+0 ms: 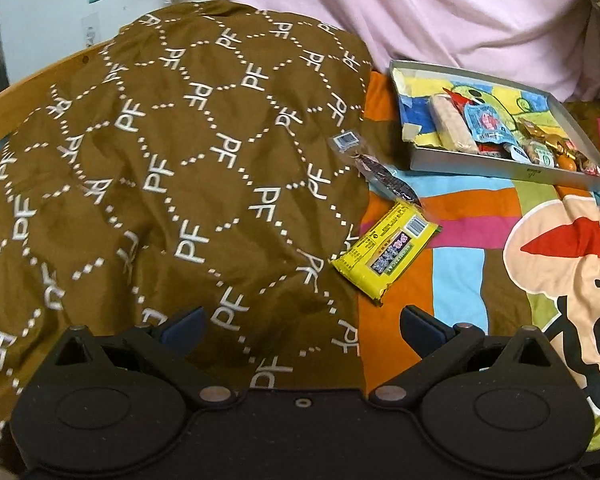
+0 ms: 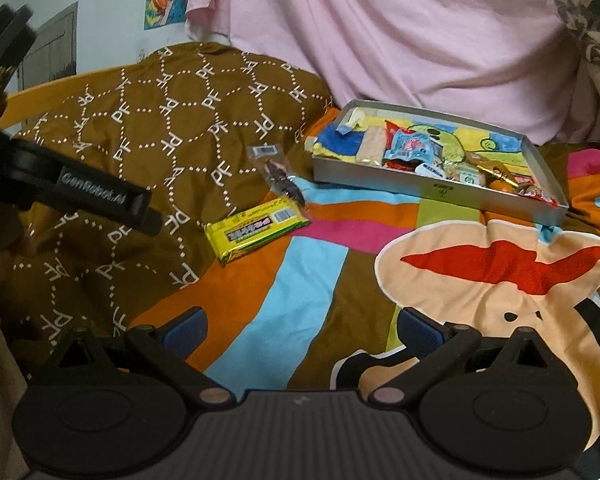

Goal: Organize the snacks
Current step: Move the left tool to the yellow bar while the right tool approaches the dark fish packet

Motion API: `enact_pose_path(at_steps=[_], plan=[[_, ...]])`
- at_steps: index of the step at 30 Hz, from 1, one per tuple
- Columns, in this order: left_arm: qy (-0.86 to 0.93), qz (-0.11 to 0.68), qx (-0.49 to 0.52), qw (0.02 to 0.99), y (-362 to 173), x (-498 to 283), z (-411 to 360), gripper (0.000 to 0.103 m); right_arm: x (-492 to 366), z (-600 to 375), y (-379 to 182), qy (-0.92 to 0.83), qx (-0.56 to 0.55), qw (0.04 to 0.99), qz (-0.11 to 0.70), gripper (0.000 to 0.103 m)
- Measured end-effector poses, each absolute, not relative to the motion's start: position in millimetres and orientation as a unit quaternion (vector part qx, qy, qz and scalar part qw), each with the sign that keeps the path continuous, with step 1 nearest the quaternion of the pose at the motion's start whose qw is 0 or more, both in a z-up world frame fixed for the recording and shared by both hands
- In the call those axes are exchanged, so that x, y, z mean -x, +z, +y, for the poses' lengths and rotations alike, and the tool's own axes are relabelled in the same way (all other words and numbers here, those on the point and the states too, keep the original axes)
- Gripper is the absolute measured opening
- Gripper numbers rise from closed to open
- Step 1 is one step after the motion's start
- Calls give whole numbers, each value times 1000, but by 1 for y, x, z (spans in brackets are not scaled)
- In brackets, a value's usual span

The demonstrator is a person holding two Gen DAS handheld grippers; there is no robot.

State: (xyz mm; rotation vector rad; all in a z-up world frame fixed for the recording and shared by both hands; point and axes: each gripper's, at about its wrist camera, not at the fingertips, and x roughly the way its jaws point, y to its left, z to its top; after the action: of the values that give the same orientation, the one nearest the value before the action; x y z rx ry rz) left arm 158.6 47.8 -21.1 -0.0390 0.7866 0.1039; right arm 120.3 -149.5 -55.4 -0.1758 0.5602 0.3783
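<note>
Snack sorting partly complete
Box mostly filled; yellow packet and dark packet remain ahead of spread, empty left tongs and right tongs

The right gripper is hovering, fingers spread wide and empty, over a striped cartoon bedspread. A yellow snack packet and a clear-wrapped dark snack are lying beside a brown patterned pillow. A shallow grey box is holding assorted snacks. The left gripper is reaching in at left.
</note>
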Motion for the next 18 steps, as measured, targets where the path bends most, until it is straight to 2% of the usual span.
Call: enact_pose_path(at_steps=[7,18], plan=[[-5,401,-28,916,-24,-187,38,102,-132,-150,-63,164,100,935,296,103],[-46,377,-99,920,-28,-215,24,102,-180,-171,-67,114,48,926,356,103]])
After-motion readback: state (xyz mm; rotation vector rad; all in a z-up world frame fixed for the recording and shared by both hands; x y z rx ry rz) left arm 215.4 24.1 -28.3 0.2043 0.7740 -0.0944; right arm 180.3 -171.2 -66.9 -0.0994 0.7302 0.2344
